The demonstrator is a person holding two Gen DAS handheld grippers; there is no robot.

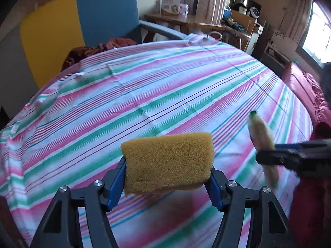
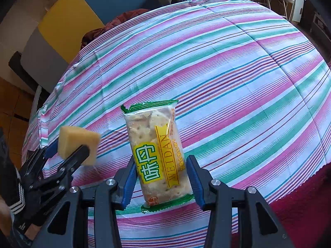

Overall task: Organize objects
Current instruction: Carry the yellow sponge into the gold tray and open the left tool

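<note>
A yellow sponge (image 1: 165,148) is pinched between the blue pads of my left gripper (image 1: 168,163), a little above the striped cloth (image 1: 165,82). The right wrist view shows that sponge (image 2: 76,142) and left gripper (image 2: 70,150) at its left edge. My right gripper (image 2: 161,158) is shut on a clear cracker packet (image 2: 153,136) with green ends and a yellow label, standing lengthwise away from the camera over the striped cloth (image 2: 227,72). In the left wrist view the packet (image 1: 260,130) is edge-on and blurred at the right, with the right gripper (image 1: 266,155) on it.
The striped cloth covers a wide flat surface. A blue chair back (image 1: 107,10) and a yellow panel (image 1: 51,41) stand behind its far edge, with a dark red garment (image 1: 89,51) on the seat. A red blanket (image 1: 306,91) borders the right side. A cluttered wooden desk (image 1: 171,18) stands further back.
</note>
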